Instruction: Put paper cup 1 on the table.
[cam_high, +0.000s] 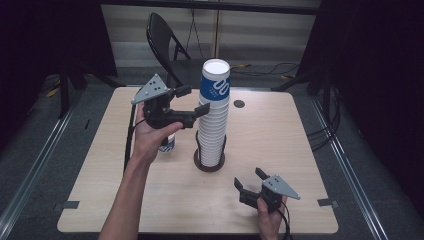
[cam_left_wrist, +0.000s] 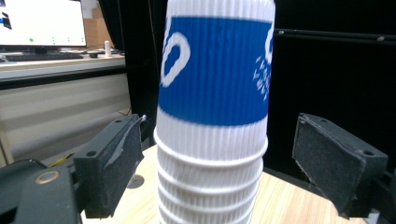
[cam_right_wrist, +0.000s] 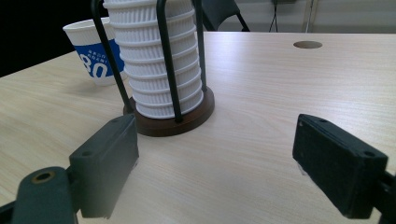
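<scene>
Cup stack in holder, single cup to its left.

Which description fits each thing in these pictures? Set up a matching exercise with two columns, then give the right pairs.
Things:
1. left claw
2. right claw
3. single cup
4. cup stack

Descriptions:
A. stands alone on the table, beside the holder
B. open, low over the table near its front edge
C. rises from a round brown base with wire uprights
D. open, jaws either side of the top cup, not touching

Pairs: 1-D, 2-B, 3-A, 4-C
</scene>
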